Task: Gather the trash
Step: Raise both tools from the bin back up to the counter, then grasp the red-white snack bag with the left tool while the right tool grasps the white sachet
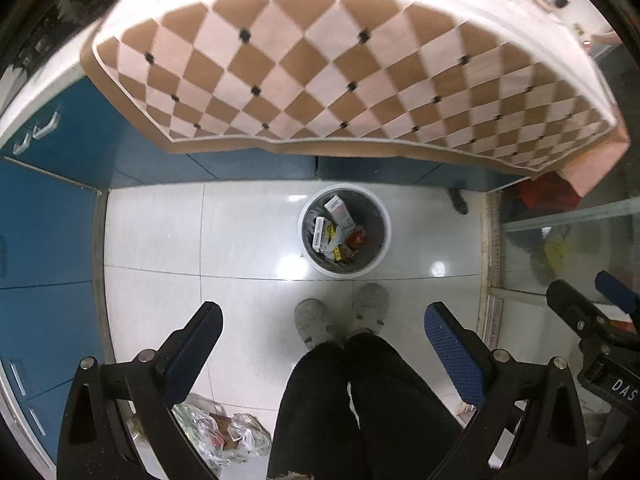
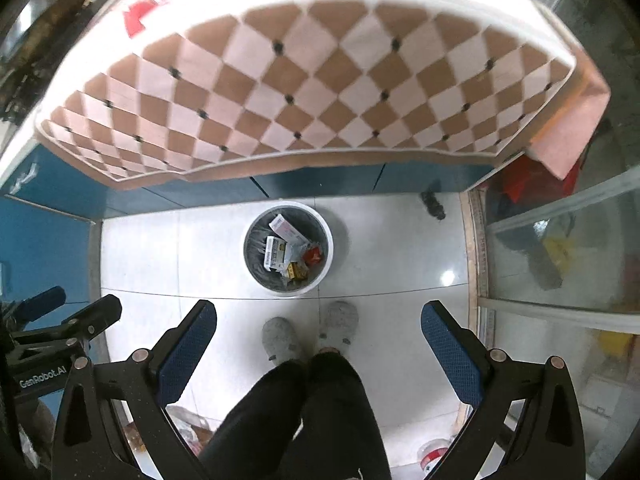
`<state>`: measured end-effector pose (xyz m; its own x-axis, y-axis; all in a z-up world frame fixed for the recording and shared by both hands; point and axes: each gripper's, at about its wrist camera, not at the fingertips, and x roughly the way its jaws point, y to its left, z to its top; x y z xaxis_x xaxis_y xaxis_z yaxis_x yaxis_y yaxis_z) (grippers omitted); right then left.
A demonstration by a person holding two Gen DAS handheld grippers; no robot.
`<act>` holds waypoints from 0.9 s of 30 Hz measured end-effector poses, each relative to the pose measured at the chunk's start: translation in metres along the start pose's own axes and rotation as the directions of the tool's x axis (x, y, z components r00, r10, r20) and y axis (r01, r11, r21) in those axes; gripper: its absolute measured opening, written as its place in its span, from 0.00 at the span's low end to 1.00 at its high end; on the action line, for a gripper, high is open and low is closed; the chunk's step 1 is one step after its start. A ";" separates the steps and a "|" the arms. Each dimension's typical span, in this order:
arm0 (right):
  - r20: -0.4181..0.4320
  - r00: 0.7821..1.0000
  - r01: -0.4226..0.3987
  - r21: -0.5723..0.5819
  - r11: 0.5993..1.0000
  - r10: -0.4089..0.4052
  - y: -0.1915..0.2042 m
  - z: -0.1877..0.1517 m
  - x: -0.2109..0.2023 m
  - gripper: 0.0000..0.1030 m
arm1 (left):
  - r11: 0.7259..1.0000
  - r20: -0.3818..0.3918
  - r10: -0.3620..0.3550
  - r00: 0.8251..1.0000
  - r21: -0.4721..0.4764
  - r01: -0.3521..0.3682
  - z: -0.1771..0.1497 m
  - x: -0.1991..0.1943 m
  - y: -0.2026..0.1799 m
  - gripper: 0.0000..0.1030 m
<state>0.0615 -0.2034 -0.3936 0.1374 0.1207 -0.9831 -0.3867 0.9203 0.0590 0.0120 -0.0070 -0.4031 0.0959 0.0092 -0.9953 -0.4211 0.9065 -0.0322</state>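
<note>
left gripper (image 1: pixel 322 336) wide open, empty | right gripper (image 2: pixel 318 334) same | bin (image 1: pixel 380 256) part-full | next: lift both to table, grab trash squarely

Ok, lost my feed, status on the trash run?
Both grippers open, empty. Trash bin on floor, part full. Plastic bags still loose by left foot.

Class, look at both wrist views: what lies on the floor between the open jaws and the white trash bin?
In both views, the person's grey slippers stand on bare white tile between the jaws and the trash bin; nothing else lies there.
</note>
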 end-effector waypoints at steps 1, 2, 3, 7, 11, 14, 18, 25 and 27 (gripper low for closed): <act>0.012 1.000 0.008 -0.010 1.000 -0.008 0.000 -0.001 -0.014 1.00 | 1.000 0.009 -0.009 1.000 0.003 0.009 -0.001 -0.007 0.000 1.00; 0.021 1.000 0.016 -0.019 1.000 -0.015 0.000 -0.002 -0.025 1.00 | 1.000 0.021 -0.013 1.000 0.006 0.013 -0.002 -0.015 0.001 1.00; 0.028 0.999 0.022 -0.027 0.999 -0.021 -0.001 -0.003 -0.036 1.00 | 1.000 0.032 -0.016 0.999 0.007 0.016 -0.001 -0.021 0.002 1.00; 0.047 0.999 -0.002 -0.016 1.000 0.002 -0.006 -0.004 -0.067 1.00 | 0.999 0.074 -0.038 0.997 -0.013 0.039 0.007 -0.048 0.003 1.00; 0.090 0.993 -0.079 0.044 0.996 0.075 -0.014 0.012 -0.087 1.00 | 0.996 0.150 -0.057 0.987 -0.059 0.066 0.039 -0.074 0.014 1.00; 0.114 0.981 -0.170 0.109 0.979 0.158 -0.022 0.040 -0.094 1.00 | 0.984 0.201 -0.088 0.976 -0.135 0.116 0.085 -0.086 0.035 1.00; 0.168 0.961 -0.244 0.130 0.961 0.221 -0.029 0.094 -0.100 1.00 | 0.956 0.235 -0.118 0.965 -0.237 0.174 0.150 -0.080 0.058 0.99; 0.157 0.955 -0.274 0.131 0.953 0.253 -0.052 0.211 -0.069 1.00 | 0.917 0.190 -0.133 0.973 -0.348 0.194 0.279 -0.017 0.067 0.99; 0.124 0.956 -0.279 0.123 0.953 0.264 -0.058 0.252 -0.051 1.00 | 0.907 0.162 -0.116 0.980 -0.386 0.171 0.311 0.006 0.067 0.97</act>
<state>0.3070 -0.1695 -0.3036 0.1427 0.4047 -0.9033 -0.2949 0.8885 0.3515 0.2651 0.1855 -0.3830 0.2893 -0.0274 -0.9569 -0.7133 0.6605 -0.2346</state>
